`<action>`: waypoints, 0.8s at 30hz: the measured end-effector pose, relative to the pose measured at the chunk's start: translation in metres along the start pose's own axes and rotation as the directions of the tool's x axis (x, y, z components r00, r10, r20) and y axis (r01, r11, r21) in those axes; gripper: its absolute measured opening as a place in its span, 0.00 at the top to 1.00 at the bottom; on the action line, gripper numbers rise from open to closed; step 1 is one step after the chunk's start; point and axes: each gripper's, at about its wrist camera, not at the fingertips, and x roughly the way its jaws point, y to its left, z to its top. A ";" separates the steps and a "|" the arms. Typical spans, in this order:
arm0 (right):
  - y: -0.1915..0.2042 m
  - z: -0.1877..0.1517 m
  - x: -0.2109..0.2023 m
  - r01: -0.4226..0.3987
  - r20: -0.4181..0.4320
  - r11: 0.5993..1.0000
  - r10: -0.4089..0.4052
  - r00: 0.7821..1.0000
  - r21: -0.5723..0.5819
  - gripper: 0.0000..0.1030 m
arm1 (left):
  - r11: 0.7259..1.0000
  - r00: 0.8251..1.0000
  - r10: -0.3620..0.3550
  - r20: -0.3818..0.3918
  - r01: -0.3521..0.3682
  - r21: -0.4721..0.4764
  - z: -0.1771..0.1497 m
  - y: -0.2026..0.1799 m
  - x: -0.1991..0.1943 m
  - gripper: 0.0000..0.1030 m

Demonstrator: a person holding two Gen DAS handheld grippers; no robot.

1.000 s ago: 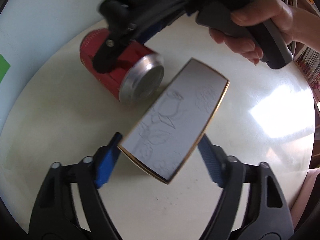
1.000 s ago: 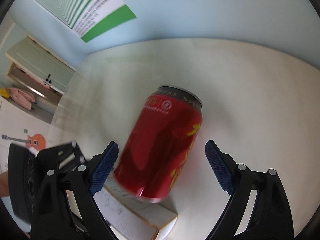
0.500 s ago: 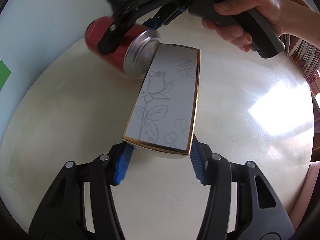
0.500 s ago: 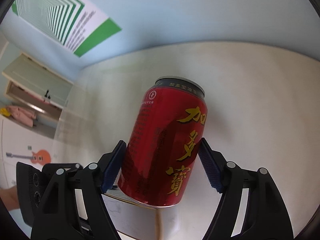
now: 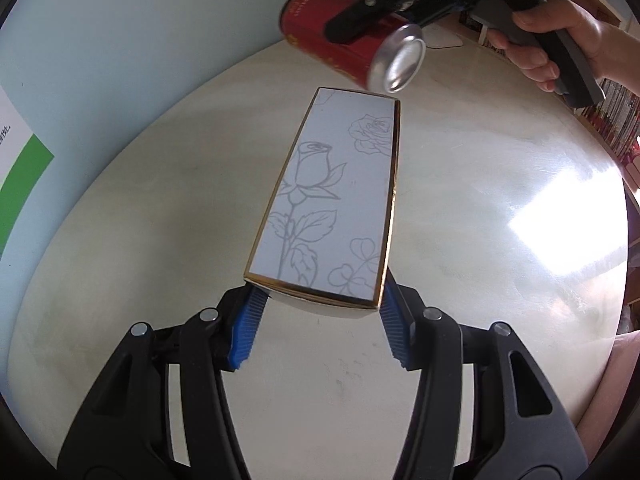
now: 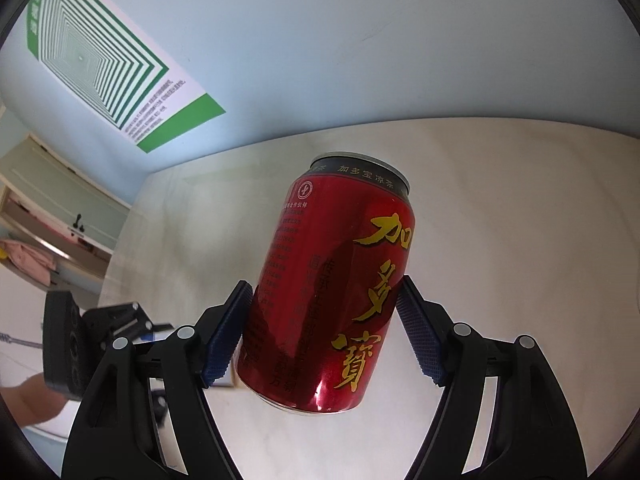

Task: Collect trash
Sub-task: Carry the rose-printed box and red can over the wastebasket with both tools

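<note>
The left hand-held gripper (image 5: 322, 326) clamps the near end of a white rose-printed box (image 5: 332, 200) between its blue pads, lifted above the round pale worktop (image 5: 500, 280). The right hand-held gripper (image 6: 326, 338) grips a red drink can (image 6: 334, 288), held clear of the worktop beyond the box's far end.

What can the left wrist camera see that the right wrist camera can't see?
Only the left wrist view shows the white box with drawn roses, clamped at its near end in the left tool, plus a bright patch of sunlight on the table and the hand holding the other tool.

Only the right wrist view shows the gold writing on the can and the square green pattern on the wall poster.

Both show the red can, gripped in the right tool and lifted off the pale round table.
</note>
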 end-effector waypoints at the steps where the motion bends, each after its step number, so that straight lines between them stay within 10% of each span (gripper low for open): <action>1: -0.001 -0.005 -0.005 0.003 0.006 1.000 -0.003 1.000 0.007 0.29 | 1.000 1.000 0.002 0.005 -0.002 0.010 0.000 -0.004 -0.003 0.51; 15: 0.011 -0.118 -0.093 0.127 0.148 0.976 -0.155 0.977 0.178 0.29 | 0.979 0.997 -0.066 0.050 0.055 0.195 -0.019 -0.033 -0.027 0.51; 24: 0.040 -0.259 -0.154 0.209 0.248 0.873 -0.342 0.906 0.440 0.28 | 0.877 0.979 -0.199 0.039 0.160 0.454 -0.051 -0.091 -0.048 0.51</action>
